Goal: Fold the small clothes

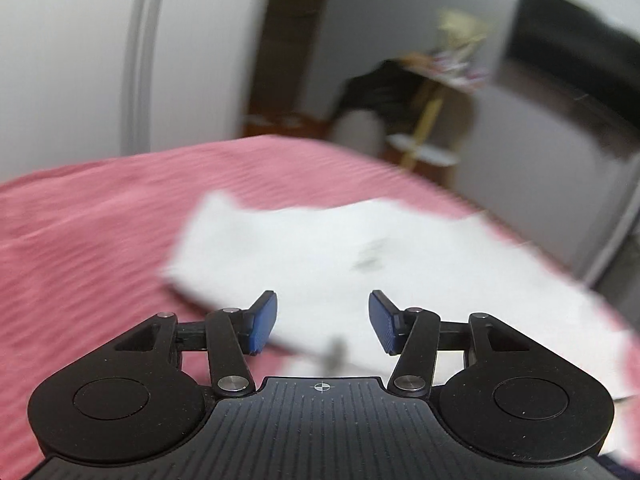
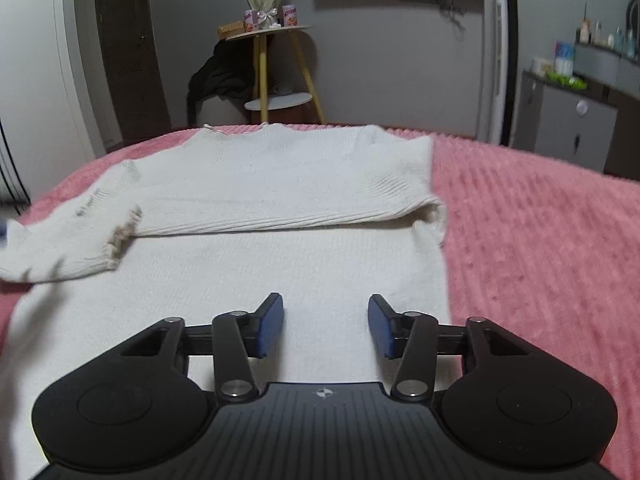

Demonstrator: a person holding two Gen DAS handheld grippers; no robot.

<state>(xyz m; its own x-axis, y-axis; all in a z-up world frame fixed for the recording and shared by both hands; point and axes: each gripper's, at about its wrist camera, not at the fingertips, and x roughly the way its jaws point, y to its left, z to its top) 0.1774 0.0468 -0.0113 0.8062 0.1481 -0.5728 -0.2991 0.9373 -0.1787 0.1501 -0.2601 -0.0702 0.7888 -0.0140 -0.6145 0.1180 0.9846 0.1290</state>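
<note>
Sweater (image 2: 280, 264) rt edge straight; pink blanket (image 2: 540, 240) beyond.

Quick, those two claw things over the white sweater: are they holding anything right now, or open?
Left gripper: open, nothing between its fingers; the white sweater lies beyond them.
Right gripper: open, fingers apart above the sweater, holding nothing.

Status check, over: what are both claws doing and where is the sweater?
Left claw open, empty. Right claw open, empty, over the white sweater. Sweater flat on pink bedspread, one sleeve folded across. Nothing in the way.
</note>
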